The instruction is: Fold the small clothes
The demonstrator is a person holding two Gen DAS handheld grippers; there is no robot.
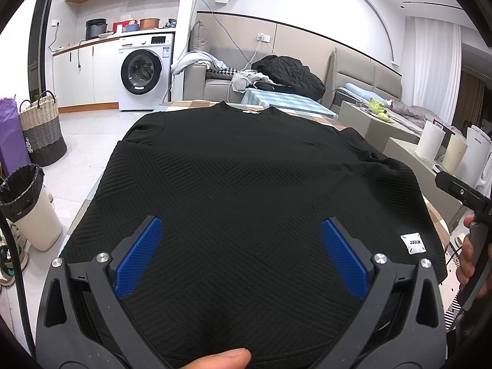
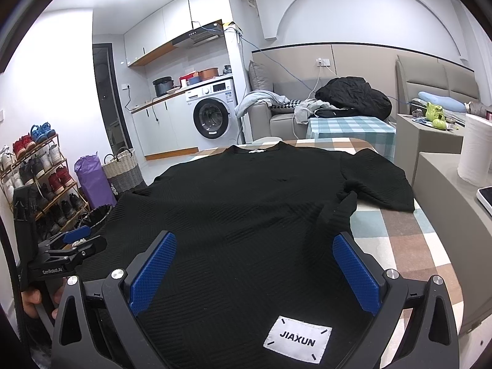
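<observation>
A black textured short-sleeved top lies spread flat on the table, collar at the far end, hem toward me. A white "JIAXUN" label sits at its near right hem. My left gripper hovers open over the near left part of the hem, blue pads wide apart with nothing between them. Over the near right hem my right gripper is open too, just behind the label. The right sleeve lies out on the table; a fold of cloth bunches beside it.
The table has a checked cloth. A hand holds each gripper handle; the left gripper shows at the right view's left edge. A lined bin, baskets and a shoe rack stand left. Paper rolls and a sofa lie right and beyond.
</observation>
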